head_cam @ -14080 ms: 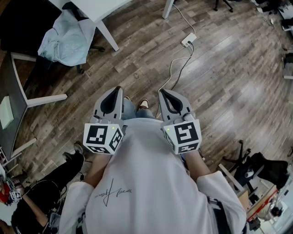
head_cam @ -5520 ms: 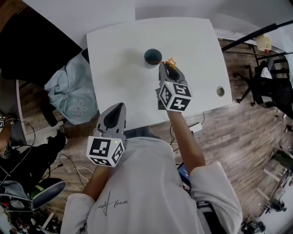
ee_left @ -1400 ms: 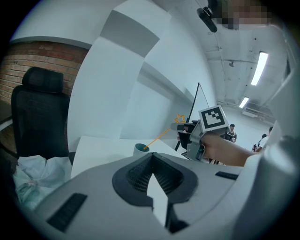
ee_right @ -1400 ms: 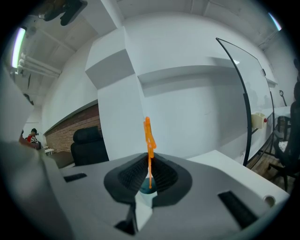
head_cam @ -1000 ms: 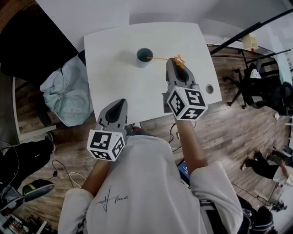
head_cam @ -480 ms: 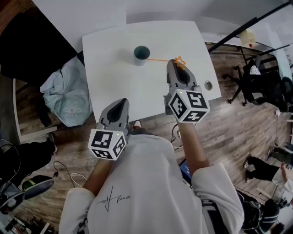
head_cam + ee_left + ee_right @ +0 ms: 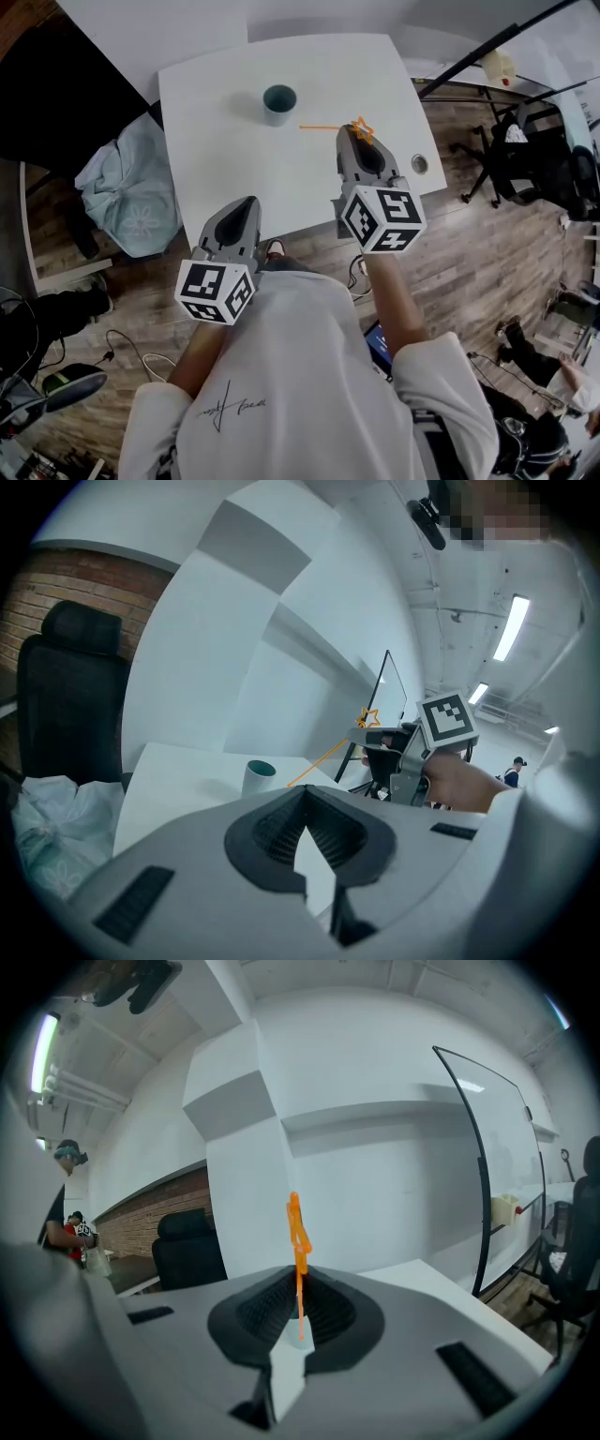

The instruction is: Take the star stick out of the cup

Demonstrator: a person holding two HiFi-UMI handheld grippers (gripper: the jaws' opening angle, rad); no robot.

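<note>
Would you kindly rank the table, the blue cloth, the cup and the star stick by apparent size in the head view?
The table
blue cloth
then cup and star stick: the stick is longer but far thinner, so their order is unsure.

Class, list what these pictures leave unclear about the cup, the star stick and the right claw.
- Cup contents: in the head view its inside is small and dark; the left gripper view shows only its side.
- Star stick: in the right gripper view the star is edge-on, so its shape cannot be read.
- Right claw: in the head view its own body covers where the pads meet the stick.
</note>
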